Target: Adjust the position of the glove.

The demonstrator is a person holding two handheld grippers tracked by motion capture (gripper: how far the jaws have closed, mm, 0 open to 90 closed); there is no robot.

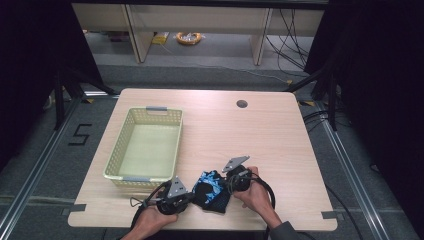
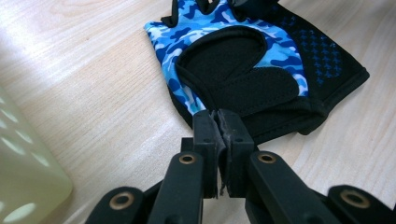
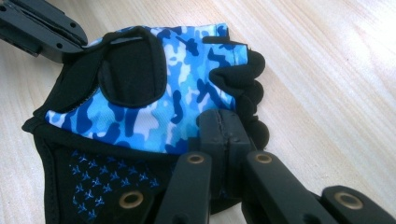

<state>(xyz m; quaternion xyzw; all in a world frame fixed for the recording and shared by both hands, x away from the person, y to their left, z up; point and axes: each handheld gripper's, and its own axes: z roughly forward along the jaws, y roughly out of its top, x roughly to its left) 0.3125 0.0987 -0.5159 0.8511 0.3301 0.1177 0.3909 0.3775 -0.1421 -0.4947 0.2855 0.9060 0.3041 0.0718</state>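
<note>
Blue-camouflage and black, a fingerless glove [image 1: 212,191] lies flat on the near part of a pale wooden table [image 1: 260,135], between two hand-held tools. At its wrist edge the left gripper [image 2: 219,122] has its jaws pressed together on the cuff; the right gripper [image 3: 225,128] is clamped on the finger end. A pale yellow basket [image 1: 122,145] stands just beside, to the left.
</note>
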